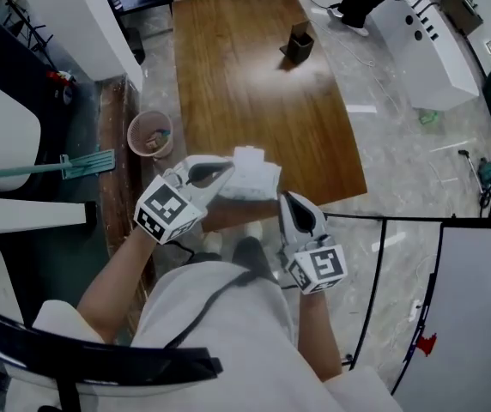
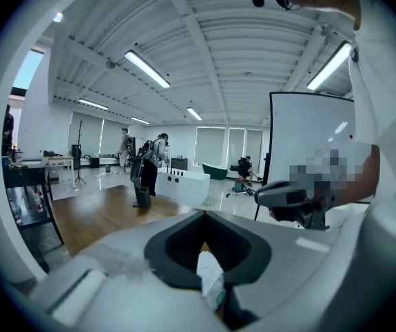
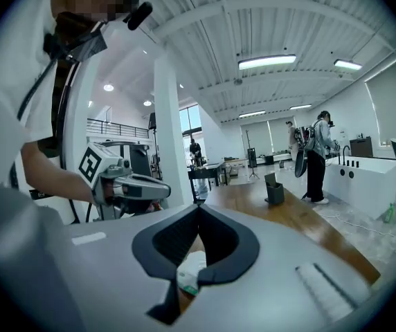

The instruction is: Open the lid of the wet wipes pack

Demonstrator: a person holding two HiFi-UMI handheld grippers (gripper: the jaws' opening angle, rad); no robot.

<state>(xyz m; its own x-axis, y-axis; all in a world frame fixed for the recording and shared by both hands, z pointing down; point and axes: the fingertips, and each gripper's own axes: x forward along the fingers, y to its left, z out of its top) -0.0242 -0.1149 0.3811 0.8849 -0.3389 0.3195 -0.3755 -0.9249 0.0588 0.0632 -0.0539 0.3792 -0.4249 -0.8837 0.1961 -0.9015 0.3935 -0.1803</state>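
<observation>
— What is between the grey jaws of the left gripper (image 2: 203, 215)?
— A white, green-printed wet wipes pack (image 2: 210, 281), at six o'clock. The jaws are closed on its thin edge.
— And beyond them?
— The right gripper (image 2: 271, 195) is at three o'clock and a long brown wooden table (image 2: 101, 216) at nine. A small black box (image 2: 142, 197) stands on the table, with people (image 2: 151, 161) just behind it.
</observation>
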